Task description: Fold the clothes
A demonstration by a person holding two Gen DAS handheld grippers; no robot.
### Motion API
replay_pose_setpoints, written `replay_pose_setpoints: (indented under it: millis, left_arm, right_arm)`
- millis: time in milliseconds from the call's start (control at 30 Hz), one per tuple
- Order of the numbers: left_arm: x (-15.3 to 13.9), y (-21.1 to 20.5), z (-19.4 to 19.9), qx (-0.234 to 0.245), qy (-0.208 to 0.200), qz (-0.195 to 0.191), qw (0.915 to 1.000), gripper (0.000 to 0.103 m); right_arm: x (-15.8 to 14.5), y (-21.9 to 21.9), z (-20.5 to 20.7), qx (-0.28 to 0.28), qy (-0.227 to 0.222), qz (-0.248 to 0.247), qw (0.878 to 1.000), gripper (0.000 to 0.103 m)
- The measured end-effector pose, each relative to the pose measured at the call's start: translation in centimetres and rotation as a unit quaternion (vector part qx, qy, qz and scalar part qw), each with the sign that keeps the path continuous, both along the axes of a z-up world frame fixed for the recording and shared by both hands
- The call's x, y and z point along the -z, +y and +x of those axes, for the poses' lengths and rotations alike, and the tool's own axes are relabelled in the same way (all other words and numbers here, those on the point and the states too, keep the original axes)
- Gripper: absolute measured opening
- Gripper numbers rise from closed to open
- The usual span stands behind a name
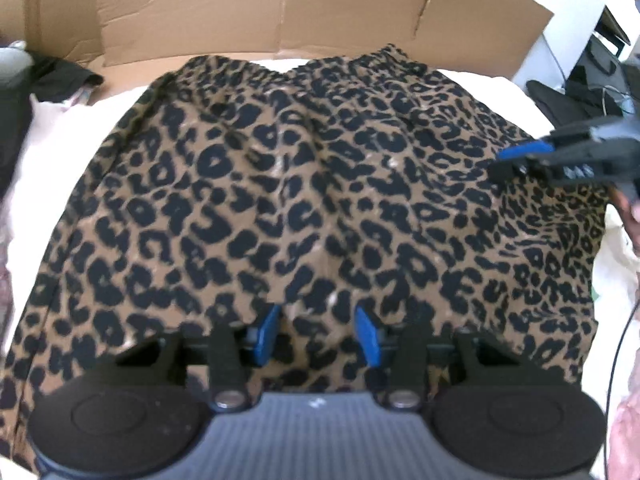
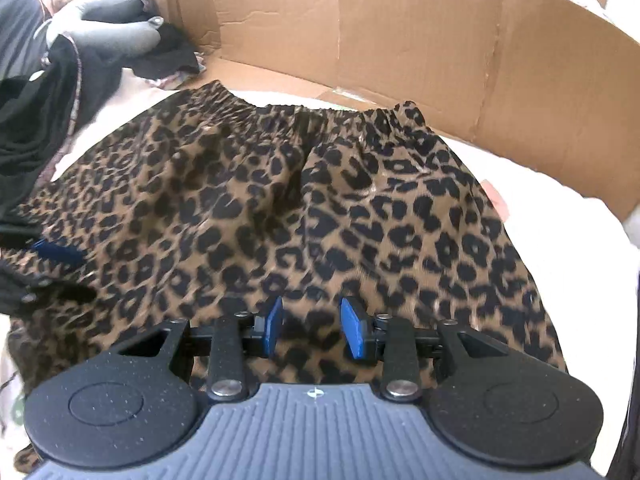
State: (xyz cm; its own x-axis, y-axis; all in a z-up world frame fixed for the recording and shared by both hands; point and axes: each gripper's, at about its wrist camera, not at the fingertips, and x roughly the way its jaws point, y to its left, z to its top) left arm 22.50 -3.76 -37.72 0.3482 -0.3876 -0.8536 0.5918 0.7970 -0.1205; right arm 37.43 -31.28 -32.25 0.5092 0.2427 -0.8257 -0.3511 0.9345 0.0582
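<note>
Leopard-print skirt (image 1: 304,200) spread flat on the white bed (image 1: 480,88), both grippers poised over its hem.

The left gripper (image 1: 318,336) and right gripper (image 2: 312,328) hang with jaws parted, empty, above thin, softly rippled fabric; the gathered elastic waistband (image 2: 320,114) lies far, near the cardboard wall (image 2: 400,32). The fold looks not yet begun: next, each must pinch a hem edge.
</note>
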Motion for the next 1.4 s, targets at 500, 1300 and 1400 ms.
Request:
replay_pose_setpoints:
  millis: [500,1300,1400]
  left_arm:
    - [-3.0,6.3,2.8,-0.152,-0.018,-0.024,0.9879,0.045]
    - [-2.9,3.6,5.6,-0.148,-0.018,0.002,0.9889,0.045]
    - [-3.0,2.9,7.3,-0.142,-0.028,-0.007,0.9895,0.043]
  right_arm:
    - [-0.5,-1.0,3.0,0.029,0.001,0.032,0.999,0.038]
    - [1.2,-2.0,5.2,0.044,0.007,0.007,0.999,0.038]
    - [1.9,-2.1,6.1,0.060,0.007,0.011,0.998,0.038]
